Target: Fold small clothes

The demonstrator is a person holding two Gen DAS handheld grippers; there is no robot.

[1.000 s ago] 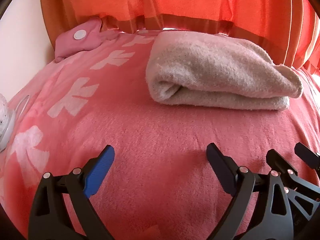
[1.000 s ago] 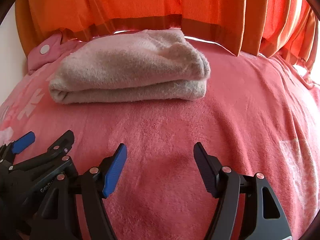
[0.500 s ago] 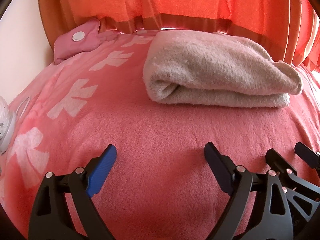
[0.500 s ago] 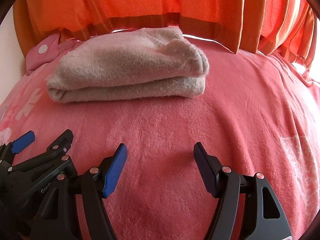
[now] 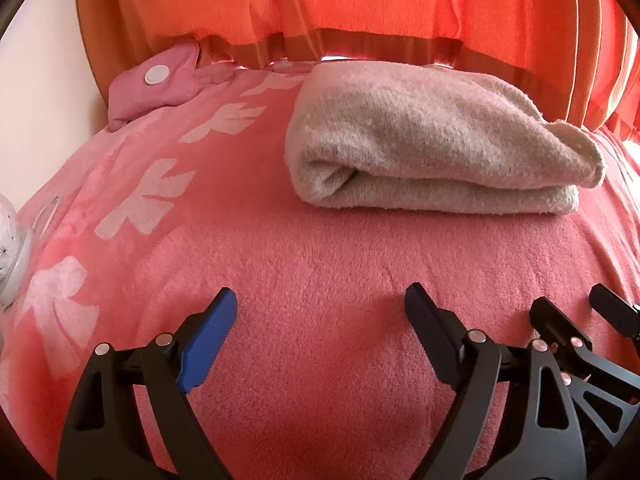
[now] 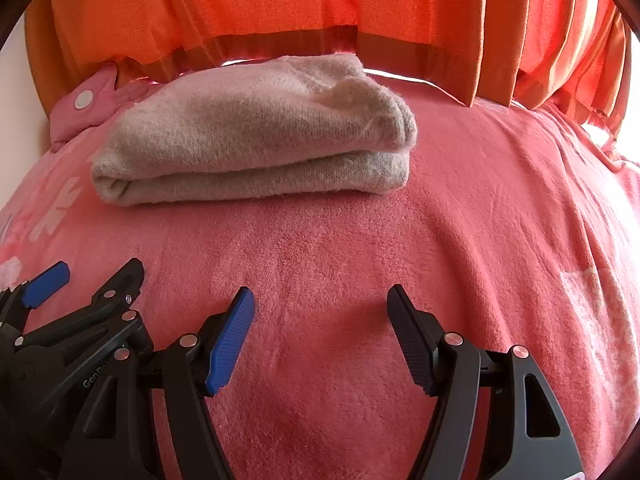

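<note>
The beige garment sits folded on the pink blanket, looking finished, while the empty left gripper eases narrower and the right gripper hangs open, holding nothing.

Surface: soft pink fleece blanket with pale bow-shaped prints along its left side, a paler patch toward the right edge. Along the far edge hangs a pleated orange curtain with a darker hem band; daylight glows through it and shows in a bright gap under the hem. Plain cream wall at far left. A small pink fabric tab with a white snap button lies at the far-left corner.
</note>
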